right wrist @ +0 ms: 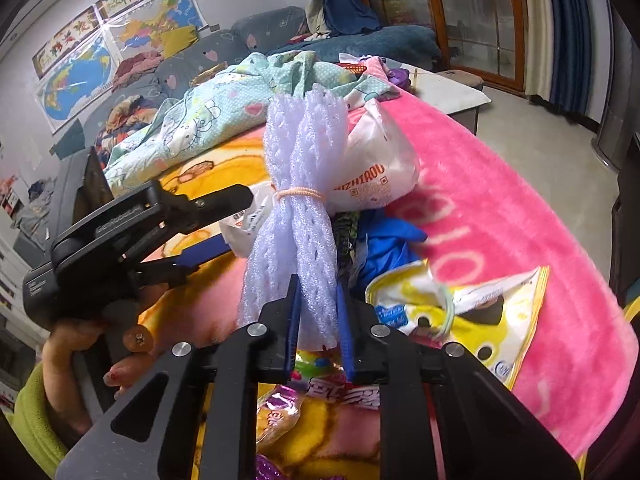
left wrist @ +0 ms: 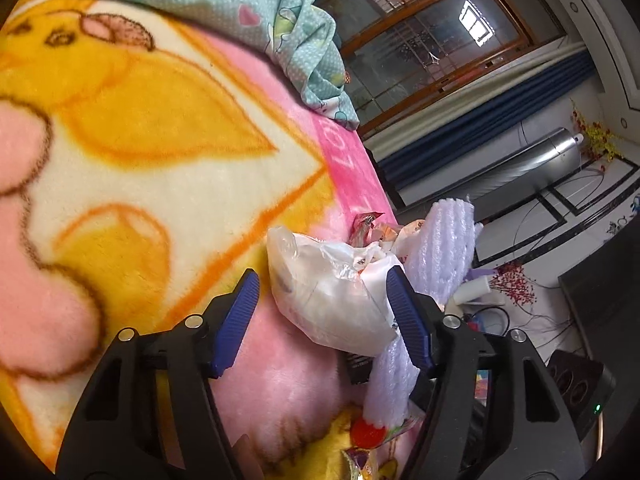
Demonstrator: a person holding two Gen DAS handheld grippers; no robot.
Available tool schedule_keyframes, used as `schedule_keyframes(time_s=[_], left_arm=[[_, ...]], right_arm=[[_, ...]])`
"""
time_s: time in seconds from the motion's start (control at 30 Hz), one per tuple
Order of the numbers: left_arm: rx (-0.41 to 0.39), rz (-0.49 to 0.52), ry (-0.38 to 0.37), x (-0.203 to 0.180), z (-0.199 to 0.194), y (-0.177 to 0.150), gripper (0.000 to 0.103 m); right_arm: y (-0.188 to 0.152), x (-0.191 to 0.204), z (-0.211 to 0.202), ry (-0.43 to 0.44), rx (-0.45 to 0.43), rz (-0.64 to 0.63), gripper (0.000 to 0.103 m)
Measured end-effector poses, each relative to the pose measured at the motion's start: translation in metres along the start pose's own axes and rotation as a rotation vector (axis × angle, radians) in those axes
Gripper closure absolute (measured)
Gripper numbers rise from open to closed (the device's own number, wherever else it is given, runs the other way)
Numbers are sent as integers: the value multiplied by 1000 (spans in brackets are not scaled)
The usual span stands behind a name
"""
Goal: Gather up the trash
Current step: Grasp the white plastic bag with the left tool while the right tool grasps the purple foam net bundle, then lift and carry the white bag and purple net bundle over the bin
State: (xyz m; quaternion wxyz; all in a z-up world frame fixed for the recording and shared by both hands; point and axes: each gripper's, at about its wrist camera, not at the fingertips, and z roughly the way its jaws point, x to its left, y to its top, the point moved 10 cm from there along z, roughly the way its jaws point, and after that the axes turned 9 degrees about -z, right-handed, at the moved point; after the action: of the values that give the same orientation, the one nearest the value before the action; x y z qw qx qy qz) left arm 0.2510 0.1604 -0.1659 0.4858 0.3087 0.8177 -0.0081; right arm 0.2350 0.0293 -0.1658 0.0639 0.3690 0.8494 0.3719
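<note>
Two pieces of trash are being handled at once on the bed. One is a bundle of pale lilac foam fruit netting (right wrist: 298, 184) cinched at its waist by a thin peach hair tie (right wrist: 300, 193); the right gripper (right wrist: 320, 312) has its blue fingers (right wrist: 294, 312) clamped on the bundle's lower end, so the netting stands up from them, leaning slightly away. Just behind and to the right of it lies a crumpled white plastic bag (right wrist: 380, 168) with orange lettering, touching the netting.

From the left wrist view the same white plastic bag (left wrist: 332, 296) sits between the left gripper's (left wrist: 320, 296) blue ribbed fingers (left wrist: 404, 320). Those fingers stand apart: the right one touches the bag's edge, the left one is clear of it, so the bag is not pinched. The netting (left wrist: 444, 256) runs along the bag's far side.

A fluffy pink, yellow and cream cartoon blanket (right wrist: 500, 220) covers the bed beneath everything. Near the right gripper lie a yellow and white snack packet (right wrist: 460, 308), a crumpled blue wrapper (right wrist: 388, 248) and shiny red and purple wrappers (right wrist: 332, 392). A mint green cartoon-print quilt (right wrist: 192, 120) is heaped at the far side. A hand (right wrist: 80, 360) in a lime green sleeve (right wrist: 32, 420) grips the left gripper's handle at the near left.
</note>
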Motion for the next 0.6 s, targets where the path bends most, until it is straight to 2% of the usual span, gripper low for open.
schedule_keyframes(time_s=[0.07, 0.1, 0.3, 0.47, 0.6], left_arm=[[4, -8, -5, 0, 0, -1, 53], [8, -10, -2, 2, 2, 0, 60], [13, -10, 4, 6, 1, -4, 74], [-6, -1, 8, 7, -7, -6, 80], [-56, 26, 22, 6, -22, -2, 83]], right_arm=[[-1, 1, -4, 0, -11, 3, 88], [-2, 1, -6, 2, -16, 7, 88], [-5, 5, -15, 5, -43, 22, 88], [-8, 7, -24, 7, -64, 26, 88], [-5, 4, -30, 11, -83, 37, 88]])
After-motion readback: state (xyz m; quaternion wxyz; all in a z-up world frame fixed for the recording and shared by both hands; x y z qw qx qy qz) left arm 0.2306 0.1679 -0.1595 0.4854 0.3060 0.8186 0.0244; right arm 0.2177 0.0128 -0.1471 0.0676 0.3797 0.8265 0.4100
